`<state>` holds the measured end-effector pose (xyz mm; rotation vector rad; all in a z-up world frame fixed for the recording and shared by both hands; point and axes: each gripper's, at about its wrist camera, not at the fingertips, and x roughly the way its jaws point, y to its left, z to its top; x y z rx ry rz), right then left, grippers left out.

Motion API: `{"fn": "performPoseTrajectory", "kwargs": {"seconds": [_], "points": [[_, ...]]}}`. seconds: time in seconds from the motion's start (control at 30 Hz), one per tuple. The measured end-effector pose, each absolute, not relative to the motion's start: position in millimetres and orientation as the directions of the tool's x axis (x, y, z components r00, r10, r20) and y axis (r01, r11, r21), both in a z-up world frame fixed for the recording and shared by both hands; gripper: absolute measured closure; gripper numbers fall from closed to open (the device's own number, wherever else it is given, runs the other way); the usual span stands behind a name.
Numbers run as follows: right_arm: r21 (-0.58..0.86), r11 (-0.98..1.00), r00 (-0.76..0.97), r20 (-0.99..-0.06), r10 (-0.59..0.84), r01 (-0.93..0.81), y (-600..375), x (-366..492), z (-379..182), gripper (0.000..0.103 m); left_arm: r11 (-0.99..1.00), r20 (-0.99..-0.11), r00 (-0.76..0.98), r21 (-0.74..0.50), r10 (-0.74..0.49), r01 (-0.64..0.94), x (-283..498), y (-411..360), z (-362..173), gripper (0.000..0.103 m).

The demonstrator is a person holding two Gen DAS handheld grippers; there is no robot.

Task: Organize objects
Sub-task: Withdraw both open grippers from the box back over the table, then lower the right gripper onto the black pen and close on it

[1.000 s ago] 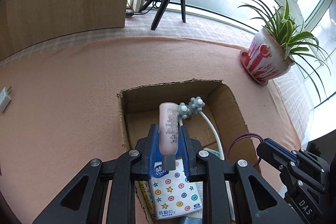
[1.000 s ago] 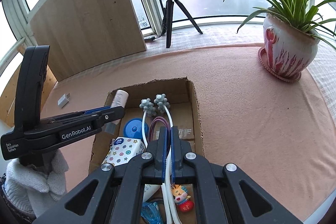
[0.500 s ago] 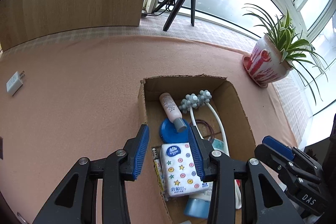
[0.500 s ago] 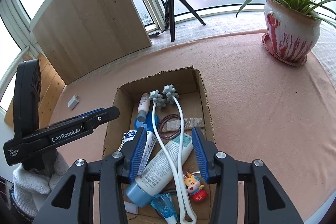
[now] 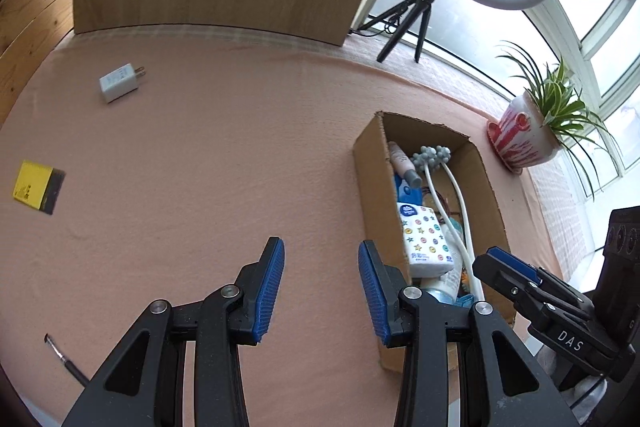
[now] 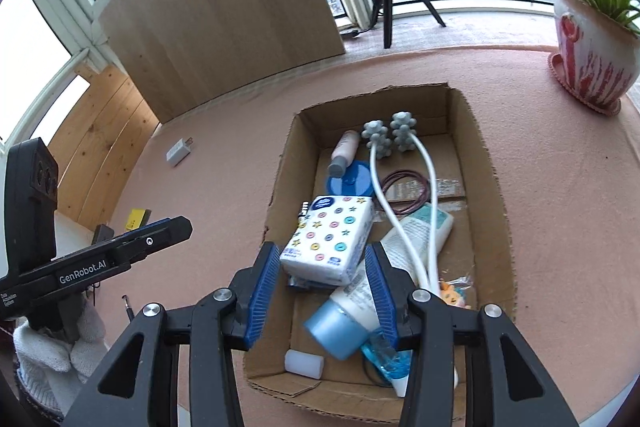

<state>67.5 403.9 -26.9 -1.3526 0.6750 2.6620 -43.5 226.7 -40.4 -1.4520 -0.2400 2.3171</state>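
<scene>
Step in hand: judged to be the fetching of the next loose item; the cardboard box (image 6: 496, 187) is already well filled.
Left gripper (image 5: 321, 283): jaws parted, nothing between them; held over bare pink cloth (image 5: 224, 163), left of the box.
Right gripper (image 6: 322, 293): jaws parted, empty; held over the near end of the box, above the tissue pack (image 6: 328, 239) and the blue-capped tube (image 6: 360, 303).
Loose items: white charger (image 5: 120, 82) at far left; yellow card (image 5: 38, 185) at left edge; thin dark pen (image 5: 66, 361) at near left.
Advice: the charger is best taken across its flat sides; the card lies flat, so one edge must be caught.
Materials: cloth soft and napped; box rough-cut, corrugated; charger hard, smooth, boxy.
Box contents: the pink bottle (image 6: 344, 153) and a white two-pronged massager (image 6: 386, 139) lie at the far end.
</scene>
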Motion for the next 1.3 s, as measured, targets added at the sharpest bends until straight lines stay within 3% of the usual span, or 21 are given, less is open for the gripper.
{"fn": "performPoseTrajectory", "kwargs": {"seconds": [0.33,0.7,0.9,1.1,1.3], "points": [[0.326,-0.935,-0.565,-0.802,-0.194,-0.141,320.3,42.6,-27.9,0.062,-0.925,-0.816,-0.439,-0.36,0.375,-0.12,-18.9,103.1,-33.2,0.061],[0.215,-0.962,-0.427,-0.863,-0.269,0.17,177.8,18.2,-39.0,0.062,-0.925,-0.815,-0.51,-0.369,0.275,0.09,-1.7,-51.1,-36.0,0.061],[0.149,-0.927,-0.34,-0.9,-0.271,0.344,108.0,10.2,-60.3,0.062,-0.916,-0.82,-0.512,-0.375,0.255,0.144,11.0,-87.8,-47.1,0.061],[0.1,-0.887,-0.265,-0.934,-0.24,0.452,64.1,9.0,-84.6,0.075,-0.904,-0.817,-0.516,-0.392,0.256,0.172,19.4,-106.0,-54.1,0.061],[0.049,-0.883,-0.25,-0.95,-0.185,0.467,49.7,5.7,-99.1,0.079,-0.899,-0.811,-0.53,-0.396,0.247,0.187,19.3,-120.3,-51.4,0.061]]}}
